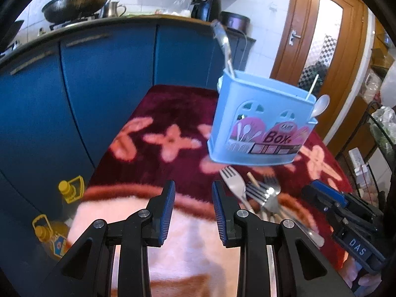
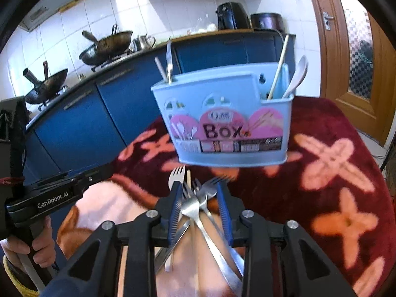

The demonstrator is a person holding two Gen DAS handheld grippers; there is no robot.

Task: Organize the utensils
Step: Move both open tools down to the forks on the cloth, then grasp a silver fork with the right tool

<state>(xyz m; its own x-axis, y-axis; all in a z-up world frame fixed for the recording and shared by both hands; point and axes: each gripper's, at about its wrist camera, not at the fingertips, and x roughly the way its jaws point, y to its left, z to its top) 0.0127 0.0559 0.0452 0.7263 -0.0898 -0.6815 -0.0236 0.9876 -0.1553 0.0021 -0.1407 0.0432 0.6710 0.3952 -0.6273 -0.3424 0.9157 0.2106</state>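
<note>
A light blue utensil box (image 1: 262,123) (image 2: 222,123) stands on the floral blanket and holds a knife (image 2: 169,59), a chopstick (image 2: 278,66) and a white spoon (image 2: 297,76). A pile of forks (image 2: 195,198) (image 1: 259,193) lies on the blanket in front of the box. My right gripper (image 2: 198,193) is open, its jaws on either side of the fork pile just above it. My left gripper (image 1: 193,193) is open and empty, left of the forks. The right gripper also shows in the left wrist view (image 1: 329,198).
The dark red floral blanket (image 2: 334,173) covers the table. Blue cabinets (image 1: 99,74) stand behind it, with woks (image 2: 106,44) on the counter. Oil bottles (image 1: 52,237) stand on the floor at the left. A wooden door (image 1: 321,37) is at the right.
</note>
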